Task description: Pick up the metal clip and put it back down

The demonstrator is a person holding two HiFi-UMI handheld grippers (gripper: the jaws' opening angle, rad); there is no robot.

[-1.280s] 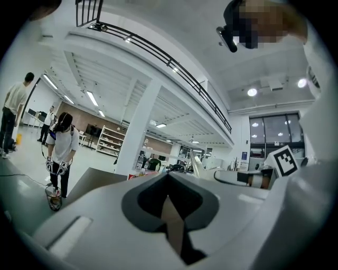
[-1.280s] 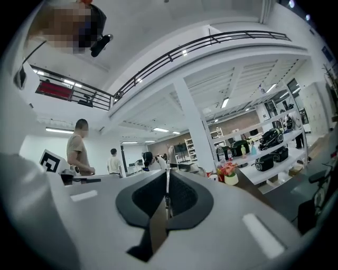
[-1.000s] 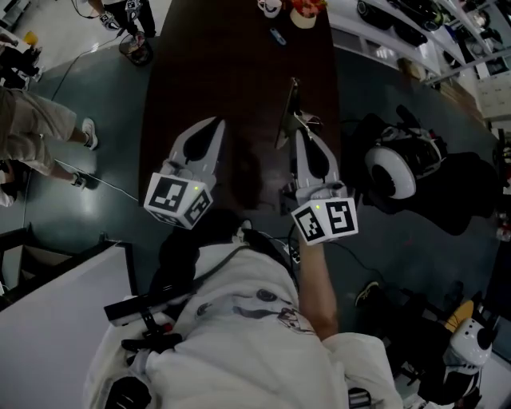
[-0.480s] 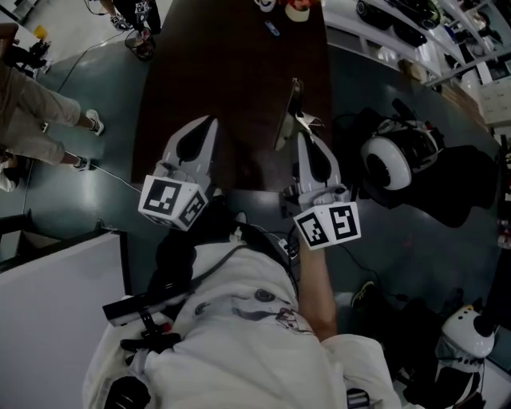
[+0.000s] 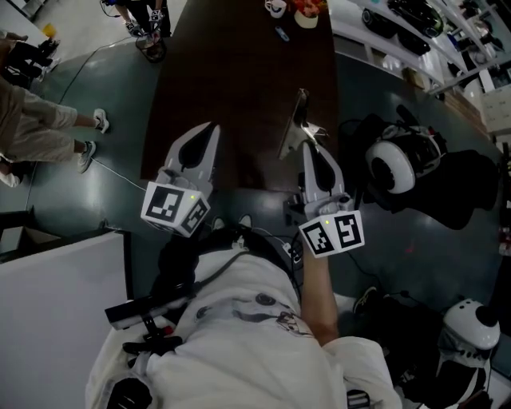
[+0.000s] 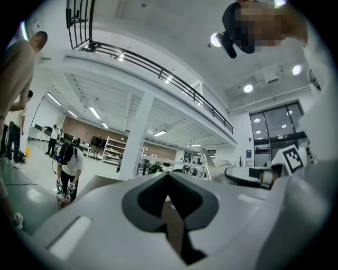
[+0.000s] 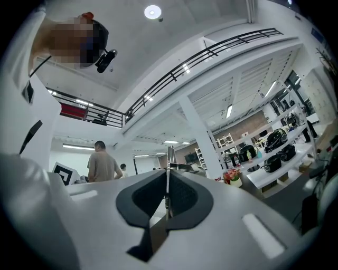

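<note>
The right gripper has its fingers shut tight on the metal clip, up over the dark surface, so next it should go down gently and let go; the left gripper is closed, empty.

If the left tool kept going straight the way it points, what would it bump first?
Probably nothing soon: the left tool points level over the dark table, and its path looks free, though depth is hard to judge.

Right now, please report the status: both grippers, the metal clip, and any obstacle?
Left gripper shut, empty. Right gripper shut on metal clip, over table. Small items only at far end.
</note>
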